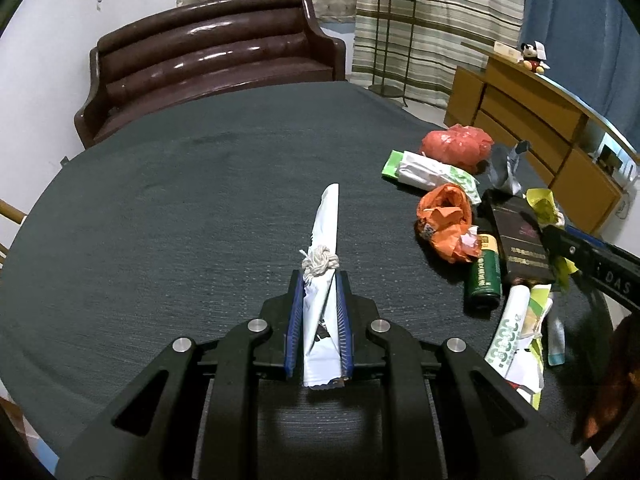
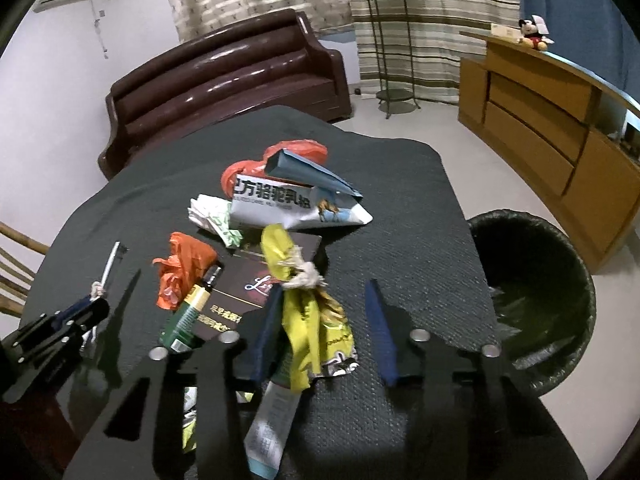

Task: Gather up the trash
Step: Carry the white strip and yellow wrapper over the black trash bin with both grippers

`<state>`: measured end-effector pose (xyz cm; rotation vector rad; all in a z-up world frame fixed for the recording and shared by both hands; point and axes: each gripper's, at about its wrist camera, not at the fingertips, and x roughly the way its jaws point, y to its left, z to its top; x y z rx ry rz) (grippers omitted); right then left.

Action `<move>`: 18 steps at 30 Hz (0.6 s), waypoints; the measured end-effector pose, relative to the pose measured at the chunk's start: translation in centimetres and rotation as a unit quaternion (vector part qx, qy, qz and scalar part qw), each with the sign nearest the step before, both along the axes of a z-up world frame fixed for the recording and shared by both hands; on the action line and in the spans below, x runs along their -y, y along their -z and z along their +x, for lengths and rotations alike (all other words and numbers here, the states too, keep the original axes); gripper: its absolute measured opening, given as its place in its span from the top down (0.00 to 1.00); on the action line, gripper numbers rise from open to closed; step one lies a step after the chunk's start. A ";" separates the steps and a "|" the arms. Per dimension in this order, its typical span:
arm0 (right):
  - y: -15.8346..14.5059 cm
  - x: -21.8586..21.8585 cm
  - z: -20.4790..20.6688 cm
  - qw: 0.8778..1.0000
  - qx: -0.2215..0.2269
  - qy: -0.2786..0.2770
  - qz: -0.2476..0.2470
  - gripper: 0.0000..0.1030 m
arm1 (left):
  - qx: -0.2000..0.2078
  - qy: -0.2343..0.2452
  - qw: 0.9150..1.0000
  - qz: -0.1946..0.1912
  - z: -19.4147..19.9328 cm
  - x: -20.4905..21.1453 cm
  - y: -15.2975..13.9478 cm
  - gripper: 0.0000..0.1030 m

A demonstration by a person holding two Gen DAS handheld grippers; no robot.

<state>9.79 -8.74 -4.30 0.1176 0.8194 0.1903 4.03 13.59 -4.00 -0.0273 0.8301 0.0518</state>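
Left hand-held gripper (image 1: pixel 319 280): clamping a white wrapper (image 1: pixel 325 236) tied with string, lifting it off the bench (image 1: pixel 180 200), probably for carrying to the bin. Right hand-held gripper (image 2: pixel 326 320): spreading wide around a yellow wrapper (image 2: pixel 298 312), seemingly lining up a grasp. Remaining trash pile (image 2: pixel 248 216) sitting just beyond, on the bench; black-lined bin (image 2: pixel 532 300) waiting beside the bench edge, right side.
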 end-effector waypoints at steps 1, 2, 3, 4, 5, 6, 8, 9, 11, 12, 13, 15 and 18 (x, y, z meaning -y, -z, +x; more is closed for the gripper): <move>0.0 0.1 0.0 1.000 0.000 0.000 0.002 0.67 | 0.000 0.001 1.000 0.000 -0.1 0.2 0.0 0.84; 0.0 0.2 0.1 1.000 -0.001 0.001 0.002 0.69 | 0.001 0.003 1.000 0.000 -0.1 0.3 0.0 0.84; 0.0 0.4 0.2 1.000 -0.001 0.005 0.001 0.70 | 0.002 0.003 1.000 0.000 -0.2 0.3 0.0 0.84; 0.0 0.5 0.2 1.000 -0.003 0.009 -0.003 0.70 | 0.002 0.004 1.000 0.000 -0.3 0.4 0.0 0.84; 0.2 0.6 0.2 1.000 -0.004 0.012 -0.006 0.70 | 0.002 0.005 1.000 0.001 -0.2 0.5 0.0 0.84; 0.3 0.7 0.2 1.000 -0.006 0.013 -0.007 0.70 | 0.002 0.005 1.000 0.001 -0.2 0.7 0.0 0.84; 0.7 0.9 0.4 1.000 -0.012 0.016 -0.007 0.70 | 0.002 0.007 1.000 0.002 0.0 0.9 0.0 0.84; 0.8 0.8 0.4 1.000 -0.015 0.016 -0.007 0.70 | 0.002 0.007 1.000 0.003 0.0 1.0 0.0 0.84; 1.0 0.8 0.6 1.000 -0.023 0.016 -0.007 0.70 | 0.003 0.008 1.000 0.004 0.0 1.2 0.0 0.84; 1.0 0.9 0.6 1.000 -0.024 0.018 -0.008 0.69 | 0.004 0.008 1.000 0.005 0.0 1.3 -0.1 0.84; 1.1 0.9 0.7 0.999 -0.024 0.019 -0.007 0.69 | 0.005 0.008 1.000 0.007 0.0 1.4 -0.1 0.84; 1.1 1.0 0.7 0.999 -0.025 0.019 -0.008 0.69 | 0.008 0.010 1.000 0.013 0.0 1.8 -0.1 0.84; 1.2 0.8 0.6 0.999 -0.025 0.016 -0.018 0.69 | 0.010 0.012 1.000 0.014 -0.1 2.2 -0.2 0.84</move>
